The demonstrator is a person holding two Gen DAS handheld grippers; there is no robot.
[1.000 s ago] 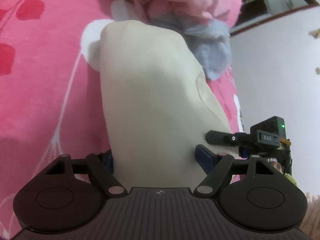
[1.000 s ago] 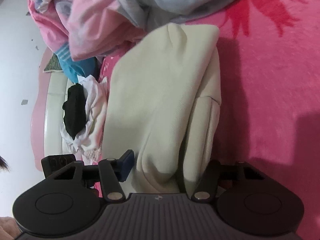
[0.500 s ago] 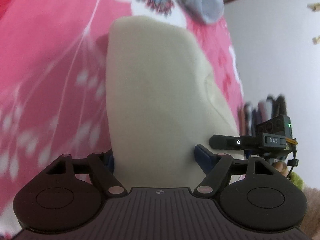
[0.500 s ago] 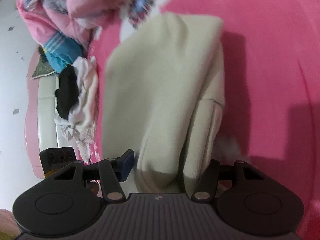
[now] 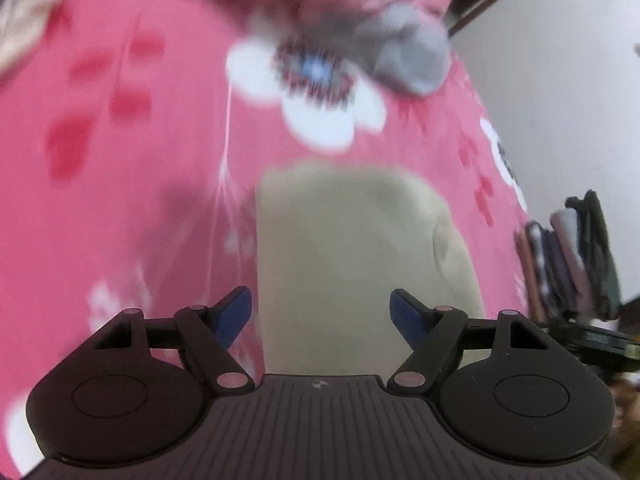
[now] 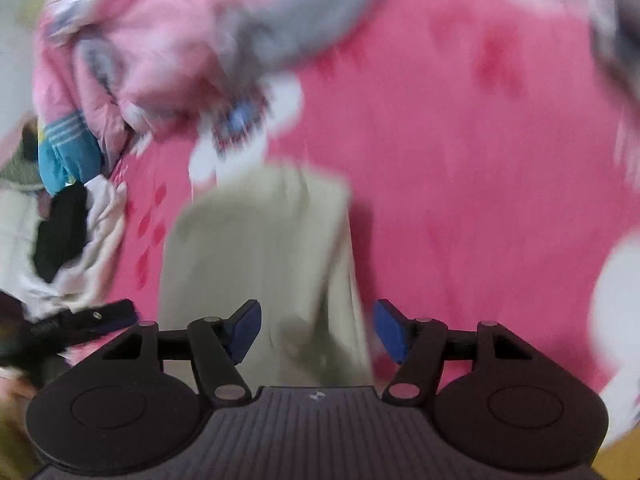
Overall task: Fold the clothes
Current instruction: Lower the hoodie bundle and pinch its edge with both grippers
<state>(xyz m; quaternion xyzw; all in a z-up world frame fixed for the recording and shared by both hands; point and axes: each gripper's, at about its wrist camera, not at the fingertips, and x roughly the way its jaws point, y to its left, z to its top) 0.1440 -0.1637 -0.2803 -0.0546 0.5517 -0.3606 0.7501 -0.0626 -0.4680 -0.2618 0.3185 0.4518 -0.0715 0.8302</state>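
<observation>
Both tools [image 5: 322,312] [image 6: 316,326] gape, seemingly off the cream garment [image 5: 344,256].

I get soft, even indoor light in both views. Motion blur smears the bedspread [image 5: 132,152] and clothes pile [image 6: 168,52]. Fisheye bends the edges. A faint shadow edges the cream garment [image 6: 256,248].
</observation>
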